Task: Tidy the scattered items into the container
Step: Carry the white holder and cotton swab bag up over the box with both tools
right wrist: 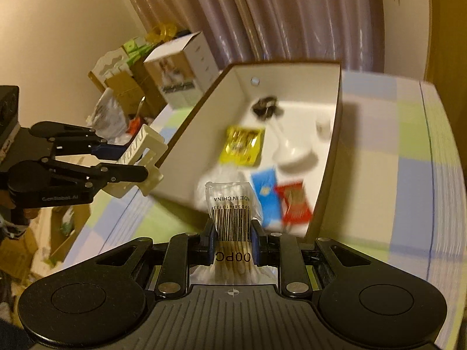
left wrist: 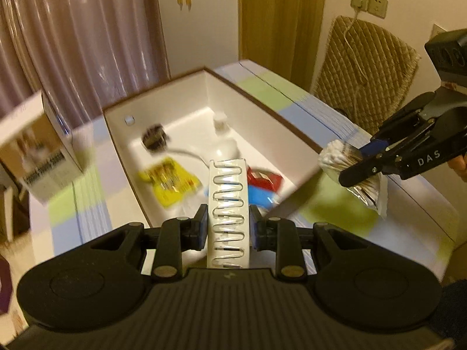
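Observation:
A white open box (left wrist: 262,102) (right wrist: 335,157) lies on the checked tablecloth and holds a yellow packet (left wrist: 169,183) (right wrist: 242,145), a red packet (left wrist: 264,179) (right wrist: 294,204), a blue packet (right wrist: 265,192), a white bottle (left wrist: 224,143) and a dark-headed brush (left wrist: 154,140). My left gripper (left wrist: 229,227) (right wrist: 128,160) is shut on a white plastic rack with a wire coil (left wrist: 229,204) (right wrist: 143,157), held above the box's near edge. My right gripper (right wrist: 232,233) (left wrist: 359,160) is shut on a clear bag of cotton swabs (right wrist: 230,210) (left wrist: 344,163), lifted above the table beside the box.
A printed carton (left wrist: 41,145) (right wrist: 175,78) stands at the table's far side by the curtain. Cardboard boxes and bags (right wrist: 116,96) clutter the floor beyond. A quilted chair back (left wrist: 364,67) stands by the wall with sockets. A person's hand (left wrist: 458,163) grips the right tool.

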`<state>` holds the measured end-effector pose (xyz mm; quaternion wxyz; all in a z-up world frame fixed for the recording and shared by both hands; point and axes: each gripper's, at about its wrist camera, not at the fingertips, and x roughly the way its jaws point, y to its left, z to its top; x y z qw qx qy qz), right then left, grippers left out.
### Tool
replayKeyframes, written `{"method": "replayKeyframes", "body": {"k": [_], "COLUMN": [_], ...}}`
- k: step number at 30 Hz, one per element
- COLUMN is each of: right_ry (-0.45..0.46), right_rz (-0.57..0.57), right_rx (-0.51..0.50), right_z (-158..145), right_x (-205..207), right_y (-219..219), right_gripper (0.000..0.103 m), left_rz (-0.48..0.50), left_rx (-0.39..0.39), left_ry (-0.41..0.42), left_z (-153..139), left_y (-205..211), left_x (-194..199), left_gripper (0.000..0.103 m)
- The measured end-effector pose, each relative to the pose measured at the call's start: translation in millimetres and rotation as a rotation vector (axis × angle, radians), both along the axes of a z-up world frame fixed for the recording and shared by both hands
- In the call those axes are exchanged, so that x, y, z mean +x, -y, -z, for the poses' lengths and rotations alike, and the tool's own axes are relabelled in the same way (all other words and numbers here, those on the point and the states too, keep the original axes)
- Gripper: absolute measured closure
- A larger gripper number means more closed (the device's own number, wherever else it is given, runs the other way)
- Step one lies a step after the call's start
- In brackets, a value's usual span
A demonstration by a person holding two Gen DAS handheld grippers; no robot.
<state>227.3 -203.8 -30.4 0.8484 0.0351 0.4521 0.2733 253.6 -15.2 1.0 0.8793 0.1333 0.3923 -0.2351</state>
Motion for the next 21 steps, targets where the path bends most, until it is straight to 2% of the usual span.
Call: {"method": "replayKeyframes", "body": {"k": [5,13,21], "right_ry": [0.02,0.048,0.074], "right_rz": [-0.003,-0.015,-0.037], "right_rx": [-0.043,-0.084,-0.162], "right_z": [1,13,42], "right_x": [52,135,203], "right_y": [-11,-25,-37], "right_gripper": [0.077,0.077,0.077], "left_rz": [-0.019,-0.057,-0.081], "left_rx": [0.003,0.022,0.0], "left_ry": [0.009,-0.012,-0.044], "left_z": [-4,5,23], "left_y": [3,12,19], "left_x": [44,118,194], "left_gripper": [0.08,0.08,0.08]}}
